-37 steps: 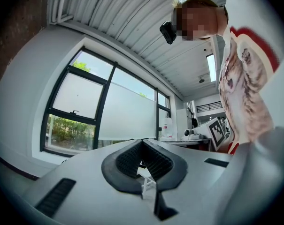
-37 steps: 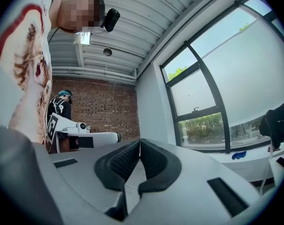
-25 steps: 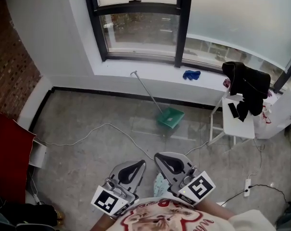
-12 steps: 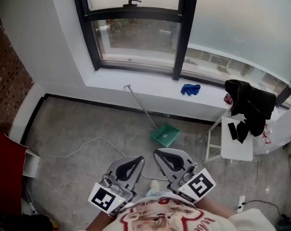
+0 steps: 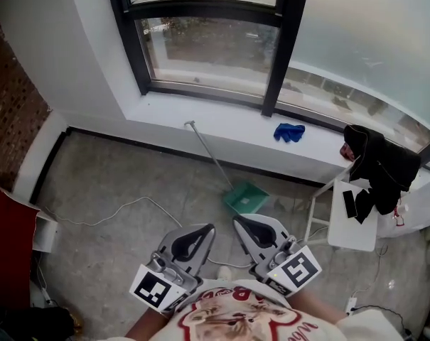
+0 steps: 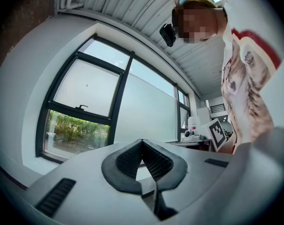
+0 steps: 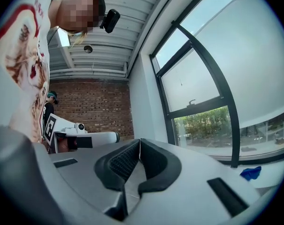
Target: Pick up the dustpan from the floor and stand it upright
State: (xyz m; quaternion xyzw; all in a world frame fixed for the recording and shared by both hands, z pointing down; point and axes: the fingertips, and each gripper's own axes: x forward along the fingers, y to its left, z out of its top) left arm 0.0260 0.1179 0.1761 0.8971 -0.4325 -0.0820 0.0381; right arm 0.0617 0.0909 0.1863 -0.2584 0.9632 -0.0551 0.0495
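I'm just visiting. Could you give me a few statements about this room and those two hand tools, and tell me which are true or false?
1. A tool holds the green dustpan. False: it rests on the floor, ahead of both tools.
2. The left tool and right tool are both shut and empty. True.
3. A blue cloth lies on the windowsill. True.
4. The black garment lies on the floor. False: it hangs at the right, above the white table.
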